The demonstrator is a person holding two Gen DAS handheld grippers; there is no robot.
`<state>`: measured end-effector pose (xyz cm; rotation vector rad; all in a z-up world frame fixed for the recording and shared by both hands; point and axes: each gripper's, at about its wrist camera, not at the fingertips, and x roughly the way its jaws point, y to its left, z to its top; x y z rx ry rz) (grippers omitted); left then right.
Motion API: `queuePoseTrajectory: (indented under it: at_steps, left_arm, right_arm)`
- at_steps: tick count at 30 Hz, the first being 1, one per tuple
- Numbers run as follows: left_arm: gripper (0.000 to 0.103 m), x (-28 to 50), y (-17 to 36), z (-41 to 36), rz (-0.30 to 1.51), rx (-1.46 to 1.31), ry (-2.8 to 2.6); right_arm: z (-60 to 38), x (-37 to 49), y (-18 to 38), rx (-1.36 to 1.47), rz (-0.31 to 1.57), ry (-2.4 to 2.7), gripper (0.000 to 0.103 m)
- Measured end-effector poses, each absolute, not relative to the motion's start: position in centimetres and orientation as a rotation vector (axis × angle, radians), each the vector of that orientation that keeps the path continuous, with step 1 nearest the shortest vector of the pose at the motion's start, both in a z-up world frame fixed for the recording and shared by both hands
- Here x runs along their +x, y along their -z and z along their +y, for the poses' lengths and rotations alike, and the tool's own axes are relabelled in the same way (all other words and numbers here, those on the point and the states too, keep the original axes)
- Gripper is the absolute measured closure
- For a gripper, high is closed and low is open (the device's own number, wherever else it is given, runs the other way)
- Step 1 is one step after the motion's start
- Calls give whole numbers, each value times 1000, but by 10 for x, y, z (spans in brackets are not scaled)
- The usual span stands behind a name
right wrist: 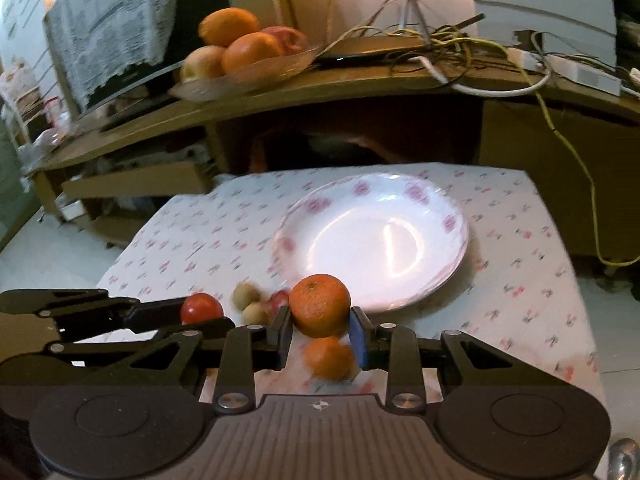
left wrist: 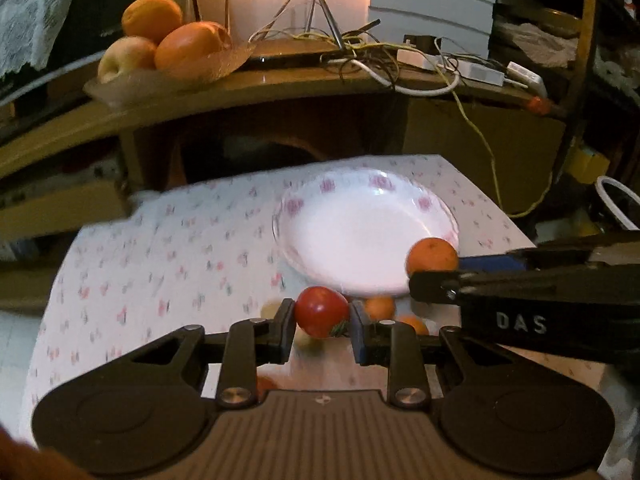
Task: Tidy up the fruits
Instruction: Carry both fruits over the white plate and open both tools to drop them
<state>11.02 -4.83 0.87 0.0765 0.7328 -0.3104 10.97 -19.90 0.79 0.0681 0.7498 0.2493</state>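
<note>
Well, floral tablecloth (right wrist: 520, 240) w/ white plate (right wrist: 452, 240)

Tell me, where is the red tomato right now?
The tomato is pinched in the left gripper, low in the left wrist view, just in front of the empty white plate.

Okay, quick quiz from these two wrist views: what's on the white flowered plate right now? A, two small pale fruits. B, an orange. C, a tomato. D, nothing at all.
D: the plate is bare; the tomato is clamped in the left gripper and the orange in the right gripper, both short of it.
</note>
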Motion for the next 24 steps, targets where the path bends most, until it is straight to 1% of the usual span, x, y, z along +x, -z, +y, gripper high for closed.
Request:
queuePoseTrajectory:
  at_steps: [9,21,24]
  left_arm:
    - [70,155,-4,-64,738,86,318]
    - [70,177,14,-68,776,90,325]
    - [70,178,16,-70,780,98,329]
  right_arm:
    - [-212,141,-1,89,764,-214,71]
    - [-214,164,13,59,791,-203,71]
    - [-214,166,15,44,805,-202,69]
